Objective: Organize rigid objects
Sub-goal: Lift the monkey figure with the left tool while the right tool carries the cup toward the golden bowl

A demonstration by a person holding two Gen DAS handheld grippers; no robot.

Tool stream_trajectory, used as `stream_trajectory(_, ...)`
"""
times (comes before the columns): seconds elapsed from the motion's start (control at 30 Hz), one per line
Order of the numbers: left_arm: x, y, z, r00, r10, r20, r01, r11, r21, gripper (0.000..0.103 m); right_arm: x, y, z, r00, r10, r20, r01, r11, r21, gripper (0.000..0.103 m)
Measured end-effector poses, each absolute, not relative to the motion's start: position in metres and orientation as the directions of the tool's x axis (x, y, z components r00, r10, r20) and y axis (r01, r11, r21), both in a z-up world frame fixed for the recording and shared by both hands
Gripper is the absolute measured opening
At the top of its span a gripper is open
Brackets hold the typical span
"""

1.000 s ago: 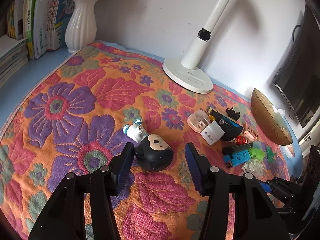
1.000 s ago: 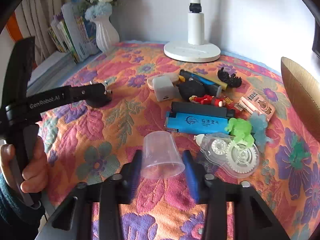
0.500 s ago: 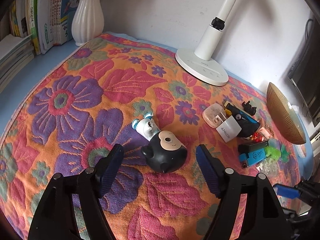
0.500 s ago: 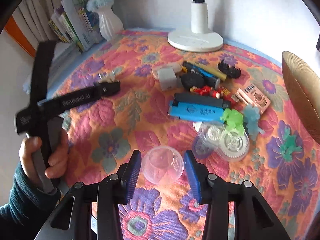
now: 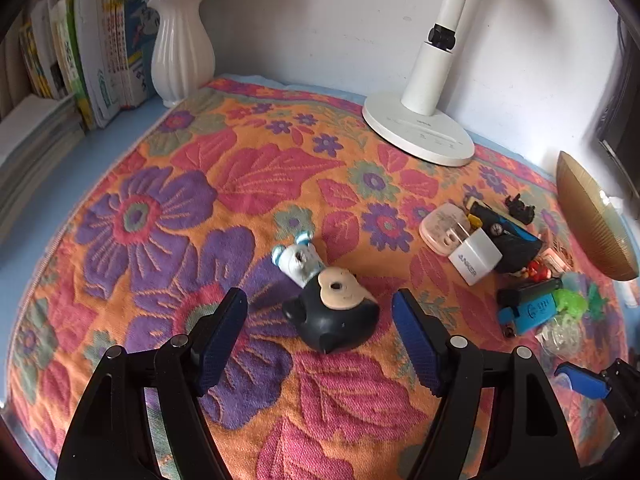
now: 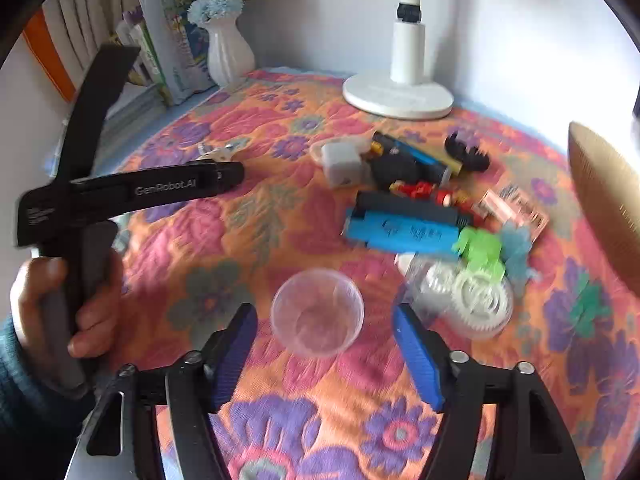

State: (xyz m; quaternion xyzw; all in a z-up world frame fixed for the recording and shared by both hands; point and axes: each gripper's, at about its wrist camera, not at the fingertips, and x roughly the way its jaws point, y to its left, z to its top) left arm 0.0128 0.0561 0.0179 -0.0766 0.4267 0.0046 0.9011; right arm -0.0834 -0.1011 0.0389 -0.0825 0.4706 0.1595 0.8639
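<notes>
A toy figure with a black mouse head [image 5: 332,312] and a white-and-blue body lies on the flowered cloth [image 5: 248,176]. It rests between the pads of my left gripper [image 5: 320,332], which is open and touches nothing. A clear plastic cup [image 6: 317,312] stands mouth up on the cloth. My right gripper [image 6: 324,344] straddles it with its jaws opening, both pads apart from the cup. The right wrist view also shows the left gripper [image 6: 228,172], held by a hand [image 6: 80,312].
A pile of small items lies at the right: a white charger [image 5: 476,258], a blue lighter [image 6: 400,234], a green toy [image 6: 480,248], a clear gear dispenser [image 6: 468,300]. A lamp base [image 5: 420,136], white vase [image 5: 180,48], books [image 5: 60,60] and gold bowl [image 5: 592,216] ring the cloth.
Both grippers' jaws have spread. The cup, earlier tilted between the right pads, now stands free on the cloth. The mouse figure has rolled face up between the left pads.
</notes>
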Motion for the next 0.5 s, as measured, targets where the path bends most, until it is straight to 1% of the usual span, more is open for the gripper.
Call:
stream_trajectory(0.03, 0.013, 0.056, 0.020, 0.646, -0.050, -0.762, -0.079, 0.988, -0.132, 0.065, -0.081, -0.097, 0.036, 0.510, 0.188, -0.840, -0.358, 0.934, -0.008, 0.037)
stream_trajectory(0.07, 0.015, 0.056, 0.021, 0.646, -0.060, -0.761, -0.070, 0.988, -0.137, 0.042, -0.080, -0.096, 0.035, 0.504, 0.195, -0.841, -0.362, 0.932, -0.001, 0.037)
stream_trajectory(0.13, 0.018, 0.053, 0.022, 0.637, -0.059, -0.769, -0.062, 0.990, -0.127, 0.041, -0.082, -0.102, 0.037, 0.517, 0.227, -0.825, -0.357, 0.934, 0.033, 0.037)
stream_trajectory(0.2, 0.013, 0.048, 0.022, 0.647, -0.047, -0.761, -0.034, 0.995, -0.091, 0.041, -0.087, -0.113, 0.044, 0.539, 0.258, -0.802, -0.350, 0.935, 0.066, 0.037)
stream_trajectory(0.23, 0.010, 0.045, 0.023, 0.655, -0.062, -0.753, -0.015, 0.995, -0.094, 0.041, -0.091, -0.122, 0.051, 0.561, 0.267, -0.783, -0.340, 0.937, 0.076, 0.037)
stream_trajectory(0.3, -0.001, 0.043, 0.033, 0.684, -0.159, -0.712, 0.047, 0.984, -0.175, 0.041, -0.097, -0.140, 0.065, 0.602, 0.256, -0.756, -0.310, 0.948, 0.075, 0.037)
stream_trajectory(0.33, -0.008, 0.040, 0.042, 0.706, -0.212, -0.675, 0.083, 0.972, -0.218, 0.041, -0.099, -0.153, 0.075, 0.632, 0.232, -0.739, -0.280, 0.958, 0.061, 0.037)
stream_trajectory(0.37, -0.014, 0.033, 0.053, 0.724, -0.241, -0.647, 0.112, 0.966, -0.234, 0.041, -0.100, -0.164, 0.084, 0.658, 0.206, -0.724, -0.252, 0.967, 0.046, 0.037)
stream_trajectory(0.43, -0.018, 0.010, 0.077, 0.752, -0.268, -0.603, 0.171, 0.962, -0.214, 0.041, -0.104, -0.193, 0.107, 0.716, 0.138, -0.684, -0.177, 0.984, 0.014, 0.037)
stream_trajectory(0.5, -0.018, -0.017, 0.105, 0.770, -0.325, -0.549, 0.252, 0.946, -0.206, 0.041, -0.104, -0.228, 0.131, 0.760, 0.065, -0.647, -0.088, 0.996, -0.003, 0.037)
